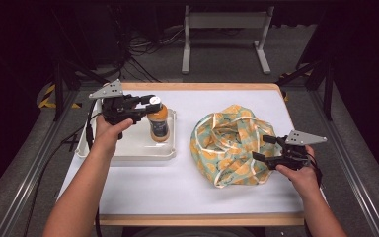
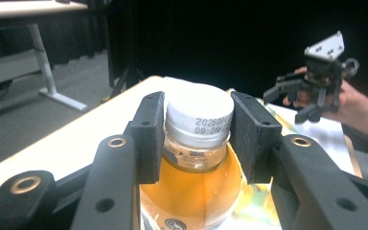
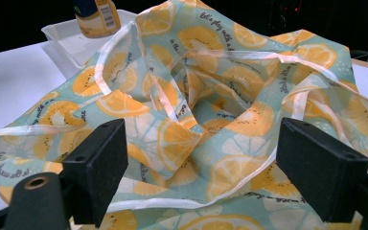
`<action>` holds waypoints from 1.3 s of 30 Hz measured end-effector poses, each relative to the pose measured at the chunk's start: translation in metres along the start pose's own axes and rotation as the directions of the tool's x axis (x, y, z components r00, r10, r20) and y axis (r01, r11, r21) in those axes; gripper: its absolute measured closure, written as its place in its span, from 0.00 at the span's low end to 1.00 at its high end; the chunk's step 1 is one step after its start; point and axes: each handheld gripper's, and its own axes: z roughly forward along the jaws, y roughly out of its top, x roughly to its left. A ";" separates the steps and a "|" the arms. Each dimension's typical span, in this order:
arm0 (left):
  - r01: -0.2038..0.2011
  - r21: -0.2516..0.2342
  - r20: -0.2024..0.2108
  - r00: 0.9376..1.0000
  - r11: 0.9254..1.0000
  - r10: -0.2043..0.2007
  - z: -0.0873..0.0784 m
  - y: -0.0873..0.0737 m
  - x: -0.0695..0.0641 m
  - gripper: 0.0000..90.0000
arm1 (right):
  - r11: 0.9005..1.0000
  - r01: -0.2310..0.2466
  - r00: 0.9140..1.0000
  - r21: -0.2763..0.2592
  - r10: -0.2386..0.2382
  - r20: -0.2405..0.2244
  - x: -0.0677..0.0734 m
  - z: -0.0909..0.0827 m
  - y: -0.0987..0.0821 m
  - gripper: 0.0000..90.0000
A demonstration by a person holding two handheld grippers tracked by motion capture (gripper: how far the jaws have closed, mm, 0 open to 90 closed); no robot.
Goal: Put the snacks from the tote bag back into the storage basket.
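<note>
**Now: bottle gripped, bag waiting**

Your left gripper (image 2: 197, 136) has its jaws closed on the cap of the bottle (image 1: 158, 122), which stands upright in the tray (image 1: 128, 150) near the table's left edge. Your right gripper (image 3: 203, 177) holds its jaws wide apart, gripping nothing, over the bag (image 1: 227, 145) by the table's right edge.

On the white cap (image 2: 200, 112) of the bottle (image 2: 191, 191): printed digits, partly hidden, reading about "2026094" above "09:28". On the fruit-print bag (image 3: 211, 120): cursive line "let's play with" along the top fold, repeated elsewhere but too small to read. On the bottle label: a barcode, unreadable.
</note>
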 end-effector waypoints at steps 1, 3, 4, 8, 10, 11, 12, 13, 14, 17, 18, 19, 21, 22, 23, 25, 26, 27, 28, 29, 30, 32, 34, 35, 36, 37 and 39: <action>0.001 0.004 0.003 1.000 1.000 -0.001 0.000 -0.002 0.001 0.65 | 1.000 0.000 1.000 0.001 0.000 0.000 0.000 0.000 0.000 0.22; 0.011 0.005 0.013 1.000 1.000 -0.011 -0.001 -0.006 0.001 0.65 | 1.000 0.000 1.000 0.002 0.000 -0.003 0.000 0.001 0.000 0.22; 0.007 0.007 0.013 1.000 1.000 -0.007 -0.002 -0.007 0.002 0.65 | 1.000 0.001 1.000 0.003 -0.001 -0.004 0.001 0.001 0.000 0.22; 0.015 0.020 0.026 1.000 1.000 -0.016 -0.002 -0.013 0.002 0.65 | 1.000 0.001 1.000 0.005 -0.001 -0.007 0.001 0.002 0.000 0.22; 0.002 0.041 0.032 0.999 0.999 -0.003 -0.002 -0.015 0.001 0.65 | 1.000 0.001 1.000 0.006 -0.001 -0.007 0.001 0.002 0.000 0.22; -0.009 0.038 0.034 0.999 0.999 0.007 -0.001 -0.017 0.001 0.65 | 1.000 0.002 1.000 0.008 -0.002 -0.008 0.001 0.002 0.000 0.22; 0.001 0.035 0.039 0.999 0.999 -0.002 -0.001 -0.019 0.000 0.65 | 1.000 0.002 1.000 0.007 -0.002 -0.008 0.001 0.002 0.000 0.22; 0.002 0.037 0.041 0.999 0.999 -0.003 -0.002 -0.020 0.001 0.65 | 1.000 0.002 1.000 0.006 -0.002 -0.009 0.001 0.002 0.000 0.21; 0.002 0.037 0.041 0.999 0.999 -0.003 -0.002 -0.020 0.001 0.65 | 1.000 0.002 1.000 0.006 -0.002 -0.010 0.001 0.002 0.000 0.21; 0.007 0.036 0.044 0.999 0.999 -0.009 -0.002 -0.025 0.001 0.65 | 1.000 0.003 1.000 0.006 -0.003 -0.010 0.001 0.002 0.000 0.21; 0.009 0.038 0.048 0.999 0.999 -0.011 -0.002 -0.027 0.001 0.65 | 1.000 0.003 1.000 0.006 -0.003 -0.010 0.001 0.003 0.000 0.21; 0.003 0.044 0.049 0.999 0.999 -0.005 -0.002 -0.028 0.002 0.65 | 1.000 0.003 1.000 0.005 -0.003 -0.010 0.001 0.003 0.000 0.21; 0.005 0.050 0.053 0.999 0.999 -0.007 -0.002 -0.029 0.001 0.65 | 1.000 0.003 1.000 0.006 -0.003 -0.011 0.001 0.003 0.000 0.21; -0.003 0.048 0.058 0.998 0.999 0.001 -0.002 -0.029 0.001 0.65 | 1.000 0.005 1.000 0.008 -0.004 -0.013 0.001 0.003 0.000 0.21; 0.006 0.047 0.064 0.998 0.999 -0.009 -0.002 -0.031 0.001 0.65 | 1.000 0.004 1.000 0.008 -0.004 -0.014 0.001 0.004 0.000 0.21; 0.009 0.047 0.072 0.997 0.999 -0.013 -0.002 -0.032 0.002 0.65 | 1.000 0.005 1.000 0.010 -0.005 -0.014 0.002 0.004 0.000 0.21; 0.013 0.044 0.074 0.997 0.999 -0.016 -0.002 -0.035 0.003 0.65 | 1.000 0.006 1.000 0.010 -0.006 -0.014 0.002 0.004 0.000 0.21; 0.016 0.046 0.077 0.997 0.999 -0.019 -0.003 -0.037 0.003 0.65 | 1.000 0.006 1.000 0.009 -0.006 -0.014 0.002 0.003 0.000 0.21; 0.019 0.047 0.083 0.996 0.999 -0.023 -0.003 -0.039 0.003 0.65 | 1.000 0.007 1.000 0.009 -0.006 -0.014 0.002 0.003 0.001 0.21; 0.012 0.047 0.084 0.996 0.999 -0.016 -0.003 -0.040 0.003 0.65 | 1.000 0.005 1.000 0.007 -0.005 -0.013 0.002 0.003 0.000 0.21; 0.019 0.044 0.088 0.996 0.999 -0.023 -0.003 -0.041 0.003 0.65 | 1.000 0.005 1.000 0.007 -0.005 -0.013 0.001 0.003 0.000 0.21; 0.016 0.048 0.091 0.996 0.999 -0.021 -0.003 -0.042 0.003 0.65 | 1.000 0.005 1.000 0.009 -0.005 -0.014 0.001 0.003 0.000 0.21; 0.015 0.048 0.090 0.996 0.999 -0.019 -0.003 -0.042 0.002 0.65 | 1.000 0.006 1.000 0.012 -0.005 -0.015 0.002 0.004 0.000 0.21; 0.012 0.052 0.090 0.996 0.999 -0.017 -0.003 -0.042 0.002 0.65 | 1.000 0.006 1.000 0.013 -0.006 -0.015 0.002 0.004 0.000 0.21; 0.011 0.053 0.093 0.996 0.999 -0.015 -0.002 -0.042 0.002 0.65 | 1.000 0.006 1.000 0.012 -0.006 -0.016 0.002 0.004 0.000 0.21; 0.011 0.053 0.093 0.996 0.999 -0.015 -0.002 -0.042 0.002 0.65 | 1.000 0.006 1.000 0.012 -0.006 -0.016 0.002 0.004 0.000 0.21; 0.006 0.054 0.091 0.996 0.999 -0.011 -0.002 -0.043 0.001 0.65 | 1.000 0.007 1.000 0.012 -0.007 -0.016 0.002 0.004 0.000 0.21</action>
